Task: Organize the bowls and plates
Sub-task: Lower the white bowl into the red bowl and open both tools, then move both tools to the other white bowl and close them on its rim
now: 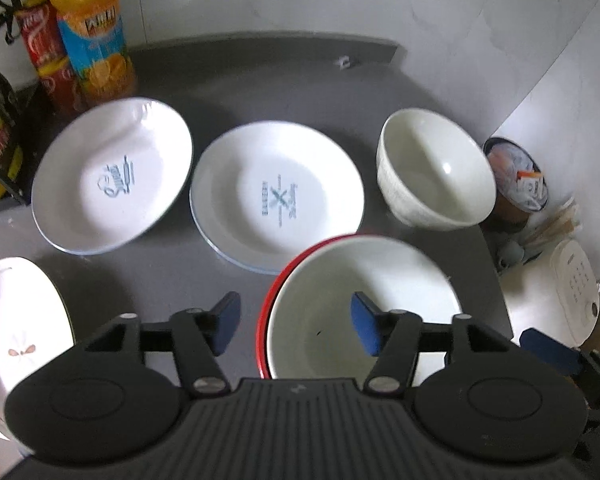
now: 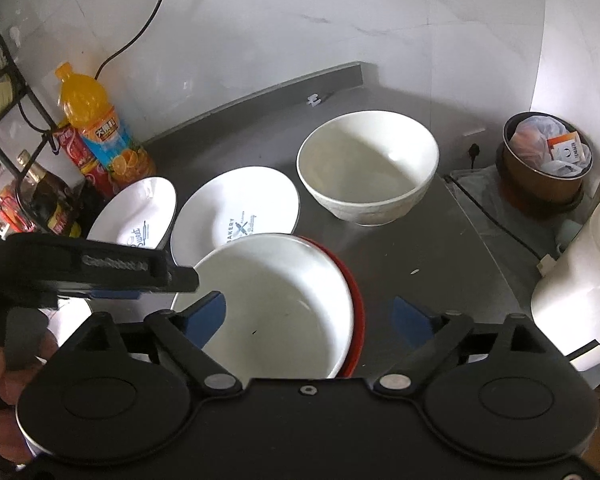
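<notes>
The left hand-held gripper [image 1: 294, 328] is spread wide and grips nothing; its blue pads straddle the left rim of the red-rimmed bowl [image 1: 364, 304], one pad outside, one over the white inside, and whether either touches the rim cannot be told. The right hand-held gripper [image 2: 308, 320] is likewise released and empty, its jaws wide across the right rim of the same bowl [image 2: 276, 300], left pad above the interior, right pad over the bare grey worktop [image 2: 440, 256]. Two bowls are in view: this near one and a plain white bowl [image 1: 436, 168] at about 2 o'clock from it, well apart. Three plates show: the bakery plate [image 1: 276, 196] at 11 o'clock, just behind the near bowl's rim; the tilted script plate [image 1: 112, 176] farther toward 10 o'clock; and a flower plate [image 1: 20, 336] at 9 o'clock, cut off by the frame edge. An orange drink bottle [image 1: 92, 36] stands at the back left.
</notes>
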`<control>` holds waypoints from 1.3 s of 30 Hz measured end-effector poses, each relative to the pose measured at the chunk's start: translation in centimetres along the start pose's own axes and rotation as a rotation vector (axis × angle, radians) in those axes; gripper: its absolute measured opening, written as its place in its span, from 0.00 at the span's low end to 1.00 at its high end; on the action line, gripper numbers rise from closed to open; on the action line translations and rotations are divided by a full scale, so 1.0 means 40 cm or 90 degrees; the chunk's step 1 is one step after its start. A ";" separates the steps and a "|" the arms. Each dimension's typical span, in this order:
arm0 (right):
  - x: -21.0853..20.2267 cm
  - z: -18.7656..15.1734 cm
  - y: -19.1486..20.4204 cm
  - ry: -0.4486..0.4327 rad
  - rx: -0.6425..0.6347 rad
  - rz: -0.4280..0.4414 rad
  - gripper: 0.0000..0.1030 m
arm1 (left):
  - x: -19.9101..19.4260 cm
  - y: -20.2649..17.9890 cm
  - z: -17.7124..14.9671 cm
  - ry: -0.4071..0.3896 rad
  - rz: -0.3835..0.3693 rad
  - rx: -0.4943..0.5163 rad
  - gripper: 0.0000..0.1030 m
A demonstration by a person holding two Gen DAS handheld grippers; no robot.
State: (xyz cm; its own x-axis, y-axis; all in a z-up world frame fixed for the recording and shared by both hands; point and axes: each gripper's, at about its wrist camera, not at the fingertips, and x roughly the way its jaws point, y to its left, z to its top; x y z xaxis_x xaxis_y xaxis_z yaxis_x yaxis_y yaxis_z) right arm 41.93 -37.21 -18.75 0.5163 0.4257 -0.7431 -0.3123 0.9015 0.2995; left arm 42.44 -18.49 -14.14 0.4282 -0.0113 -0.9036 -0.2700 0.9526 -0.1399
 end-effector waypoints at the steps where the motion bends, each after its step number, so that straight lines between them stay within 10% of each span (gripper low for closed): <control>1: 0.000 0.001 -0.004 -0.001 0.000 0.000 0.89 | -0.002 -0.004 0.004 -0.003 0.002 0.000 0.64; 39: 0.126 0.140 -0.204 -0.023 0.135 -0.061 0.98 | 0.184 -0.147 0.214 0.012 -0.069 0.031 0.74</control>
State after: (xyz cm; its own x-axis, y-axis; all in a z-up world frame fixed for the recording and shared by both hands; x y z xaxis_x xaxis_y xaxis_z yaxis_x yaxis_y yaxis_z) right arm 51.56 -41.97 -21.60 0.5644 0.3368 -0.7537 -0.0880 0.9323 0.3507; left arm 54.55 -21.57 -16.50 0.4355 -0.1199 -0.8922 -0.1816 0.9590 -0.2175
